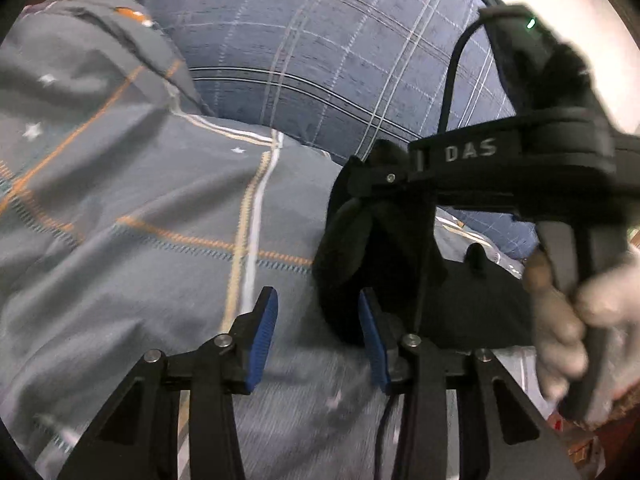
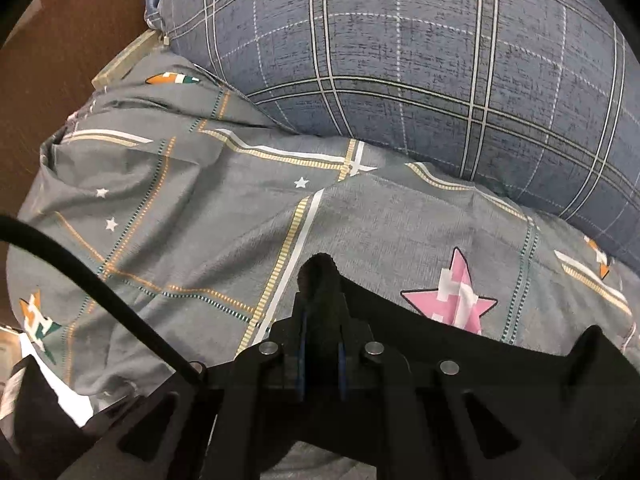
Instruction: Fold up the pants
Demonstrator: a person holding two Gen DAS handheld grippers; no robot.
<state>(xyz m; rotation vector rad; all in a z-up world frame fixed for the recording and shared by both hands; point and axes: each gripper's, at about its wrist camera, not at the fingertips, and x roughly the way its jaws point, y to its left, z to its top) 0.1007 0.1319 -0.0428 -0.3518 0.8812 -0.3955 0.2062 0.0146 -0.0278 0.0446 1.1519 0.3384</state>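
The black pants (image 1: 348,248) hang in a bunch from my right gripper (image 1: 378,166), which a gloved hand (image 1: 580,320) holds at the right of the left wrist view. In the right wrist view my right gripper (image 2: 320,312) is shut on a fold of the pants (image 2: 440,344), and a tuft of the fabric sticks out past its fingertips. My left gripper (image 1: 317,294) is open just left of the hanging pants. The cloth lies against its right blue pad (image 1: 370,332), and only the bed sheet shows in the gap.
A grey bed sheet (image 2: 200,220) with stars and stripes lies under both grippers. A large blue plaid pillow (image 2: 400,60) rests behind it. Brown wood (image 2: 60,60) shows at the far left. A black cable (image 2: 100,280) crosses the lower left.
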